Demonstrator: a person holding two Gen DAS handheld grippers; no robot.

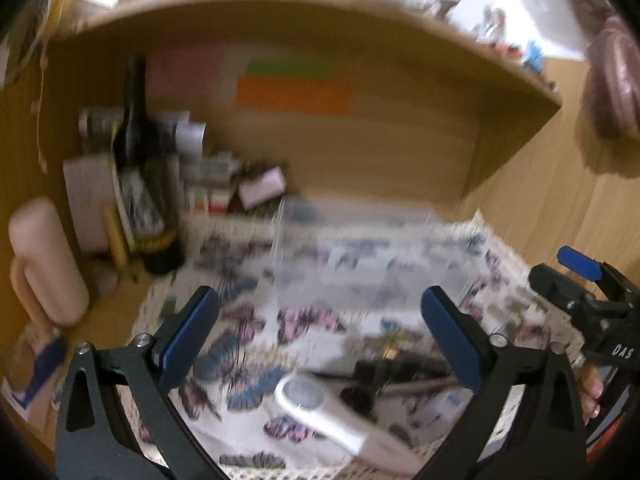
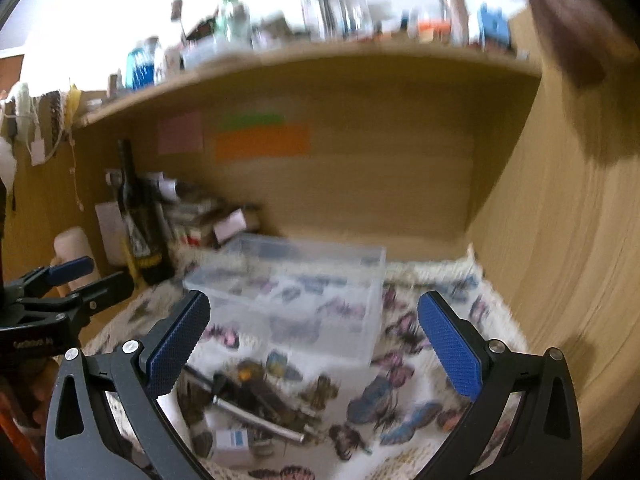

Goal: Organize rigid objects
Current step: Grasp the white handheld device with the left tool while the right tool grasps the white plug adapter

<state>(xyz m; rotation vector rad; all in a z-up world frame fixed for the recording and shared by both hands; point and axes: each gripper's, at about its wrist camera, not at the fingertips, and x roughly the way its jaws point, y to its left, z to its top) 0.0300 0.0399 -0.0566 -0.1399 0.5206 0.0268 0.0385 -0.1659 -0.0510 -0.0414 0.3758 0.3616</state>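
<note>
Both views are blurred by motion. A clear plastic box (image 2: 304, 296) stands on a butterfly-print cloth (image 2: 404, 400) inside a wooden desk alcove; in the left wrist view the same box (image 1: 360, 236) is faint. In front of it lies a loose pile: a white oval device (image 1: 320, 404), dark pens and a metal rod (image 2: 256, 412), and a small white-and-blue box (image 2: 234, 440). My left gripper (image 1: 320, 340) hangs open above the pile with nothing between its fingers. My right gripper (image 2: 316, 344) is open too, over the box's near edge, empty.
A dark wine bottle (image 1: 140, 168), small boxes (image 1: 224, 188) and a pink mug (image 1: 48, 264) crowd the alcove's left corner. Coloured sticky notes (image 1: 296, 92) are on the back wall. An upper shelf (image 2: 320, 52) carries jars and bottles. A wooden side panel (image 2: 560, 240) closes the right.
</note>
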